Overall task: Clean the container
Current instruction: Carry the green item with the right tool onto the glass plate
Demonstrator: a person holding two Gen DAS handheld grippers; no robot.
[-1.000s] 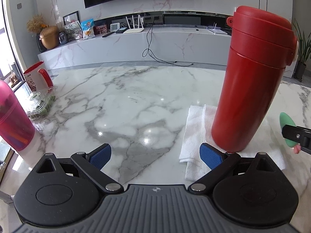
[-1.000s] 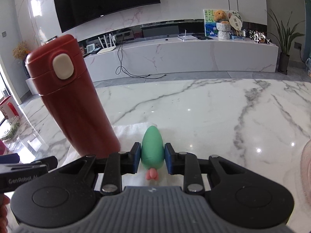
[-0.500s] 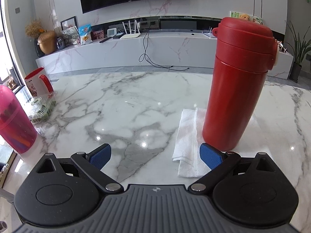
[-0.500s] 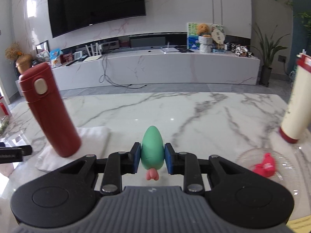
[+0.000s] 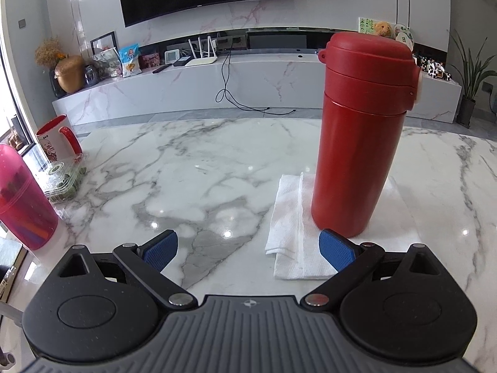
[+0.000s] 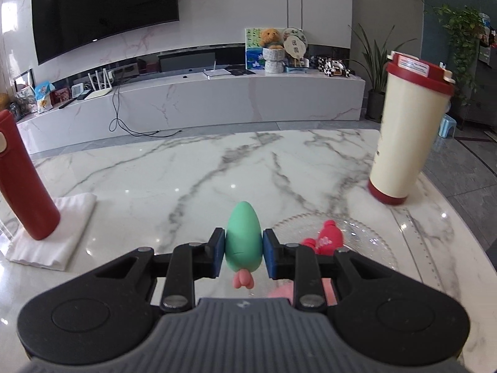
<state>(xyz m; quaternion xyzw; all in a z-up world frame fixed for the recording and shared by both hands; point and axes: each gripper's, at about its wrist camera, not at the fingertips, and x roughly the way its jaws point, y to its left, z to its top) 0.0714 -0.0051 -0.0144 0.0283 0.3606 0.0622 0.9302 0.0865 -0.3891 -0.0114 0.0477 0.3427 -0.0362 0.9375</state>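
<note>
On the far left of the bench [image 5: 192, 168] stood a pink cup [image 5: 21, 205], a clear box [image 5: 62, 180] and a mug [image 5: 56, 140]. The left tool [image 5: 248, 247] had its pads wide apart, with nothing between them. Just past its right pad, the red flask [image 5: 360, 136] stood upright on a white towel [image 5: 289, 227], lid closed. The right tool [image 6: 243, 250] was clamped on a green toy [image 6: 243, 236]. Right of it lay a glass plate [image 6: 366, 233] with a red toy [image 6: 326, 239] on it. At the far right stood a cream tumbler [image 6: 407, 136].
</note>
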